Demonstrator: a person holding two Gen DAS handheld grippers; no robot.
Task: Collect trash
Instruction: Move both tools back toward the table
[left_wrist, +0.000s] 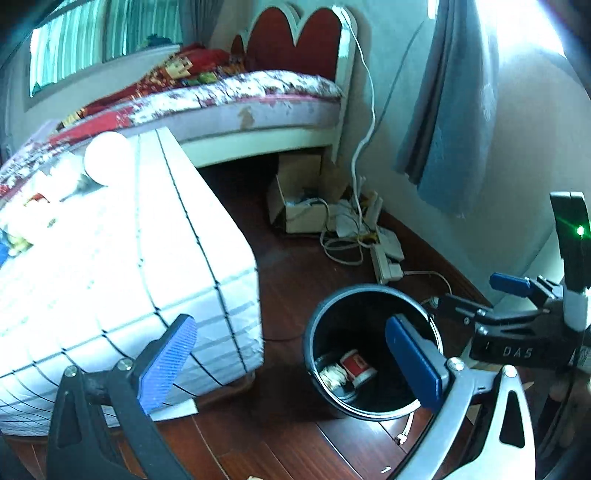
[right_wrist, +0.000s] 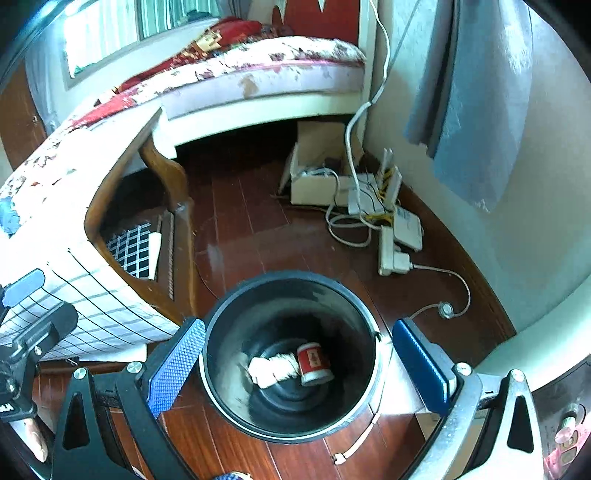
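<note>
A black round trash bin (right_wrist: 225, 332) stands on the dark wood floor. At its bottom lie a red-and-white cup (right_wrist: 314, 363) on its side and a crumpled white paper (right_wrist: 273, 369). My right gripper (right_wrist: 299, 365) hangs above the bin's mouth, open and empty, one blue pad on either side of the rim. In the left wrist view the bin (left_wrist: 314, 332) sits low and right of centre, with the cup (left_wrist: 356, 367) and paper (left_wrist: 334, 374) inside. My left gripper (left_wrist: 291, 363) is open and empty, up and to the left of the bin. The right gripper (left_wrist: 487, 295) shows at the right edge.
A table under a white checked cloth (left_wrist: 110, 277) stands left of the bin. Behind are a bed (left_wrist: 258, 107), a cardboard box (right_wrist: 317, 177), a power strip with cables (right_wrist: 391, 254) and a blue curtain (right_wrist: 472, 110). A loose white cable (right_wrist: 354, 446) lies by the bin.
</note>
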